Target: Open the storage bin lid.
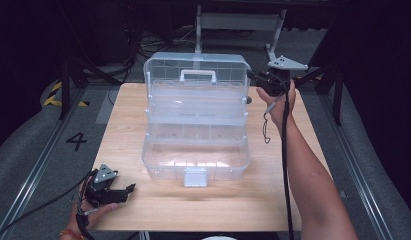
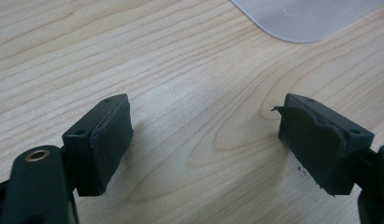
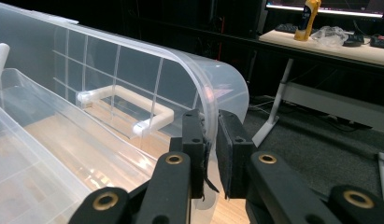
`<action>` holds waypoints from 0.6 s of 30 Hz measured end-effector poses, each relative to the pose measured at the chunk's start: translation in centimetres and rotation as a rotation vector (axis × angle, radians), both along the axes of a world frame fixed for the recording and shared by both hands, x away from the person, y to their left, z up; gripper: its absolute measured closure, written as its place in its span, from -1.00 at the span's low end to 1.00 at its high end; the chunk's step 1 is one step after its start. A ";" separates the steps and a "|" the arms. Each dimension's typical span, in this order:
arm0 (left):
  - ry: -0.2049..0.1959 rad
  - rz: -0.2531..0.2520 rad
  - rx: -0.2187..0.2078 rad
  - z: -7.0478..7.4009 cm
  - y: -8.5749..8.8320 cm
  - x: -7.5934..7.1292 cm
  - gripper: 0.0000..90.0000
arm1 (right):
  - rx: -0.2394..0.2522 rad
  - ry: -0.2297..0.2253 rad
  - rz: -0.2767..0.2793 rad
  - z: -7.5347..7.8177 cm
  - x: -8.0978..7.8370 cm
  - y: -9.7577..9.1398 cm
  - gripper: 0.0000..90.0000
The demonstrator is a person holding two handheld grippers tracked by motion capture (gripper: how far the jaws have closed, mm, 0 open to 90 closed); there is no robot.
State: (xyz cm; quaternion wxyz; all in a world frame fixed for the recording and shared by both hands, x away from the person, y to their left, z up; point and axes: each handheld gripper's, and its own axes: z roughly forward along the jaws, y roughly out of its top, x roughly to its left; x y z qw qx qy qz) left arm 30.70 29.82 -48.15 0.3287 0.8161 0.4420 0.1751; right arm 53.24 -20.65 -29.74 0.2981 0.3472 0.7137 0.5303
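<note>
Open storage box at the middle of the tabletop, a claw at either side.

The storage box [image 1: 195, 131] sits mid-tabletop [image 1: 143, 200], its lid [image 1: 195, 75] raised toward the far edge, its latch [image 1: 195, 177] facing the near edge. The right claw [image 3: 210, 149] pinches the lid's right rim near the far right corner. The left claw [image 1: 124, 192] rests on the tabletop at the near left corner, apart from the box.
</note>
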 end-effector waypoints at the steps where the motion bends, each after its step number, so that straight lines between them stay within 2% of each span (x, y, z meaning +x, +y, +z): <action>1: 0.000 0.000 0.000 0.0 0.0 0.0 -0.60 | 0.004 0.003 -0.002 -0.1 0.3 0.0 0.84; 18: 0.004 0.004 -0.001 0.0 -0.1 0.0 -0.62 | 0.042 0.057 -0.046 -1.3 3.2 0.5 0.82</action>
